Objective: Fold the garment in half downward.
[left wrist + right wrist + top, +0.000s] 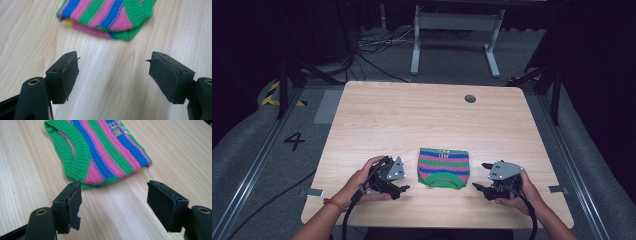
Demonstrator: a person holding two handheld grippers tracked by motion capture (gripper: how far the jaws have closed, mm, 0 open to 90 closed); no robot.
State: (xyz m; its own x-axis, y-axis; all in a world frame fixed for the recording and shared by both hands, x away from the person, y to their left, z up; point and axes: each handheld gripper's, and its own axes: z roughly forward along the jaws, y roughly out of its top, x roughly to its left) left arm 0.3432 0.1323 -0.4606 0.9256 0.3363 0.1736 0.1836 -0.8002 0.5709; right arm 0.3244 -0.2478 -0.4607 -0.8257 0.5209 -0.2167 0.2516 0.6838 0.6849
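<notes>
A small knitted garment (443, 168) with green, pink and blue stripes lies folded flat on the wooden table (412, 115), near its front edge. My left gripper (402, 189) rests just left of it, open, with only bare wood between its pads (71, 72). The garment's folded edge (105, 17) lies a short way beyond those jaws. My right gripper (479, 188) sits just right of the garment, also open and holding nothing. In the right gripper view the garment's green ribbed band (77, 155) lies just past the left pad (75, 202), not touching it.
A round cable hole (470, 98) sits near the table's far right. Beyond the table are a white frame's legs (454, 40) and loose cables (372, 45) on the grey floor. A metal rail runs along each side of the table.
</notes>
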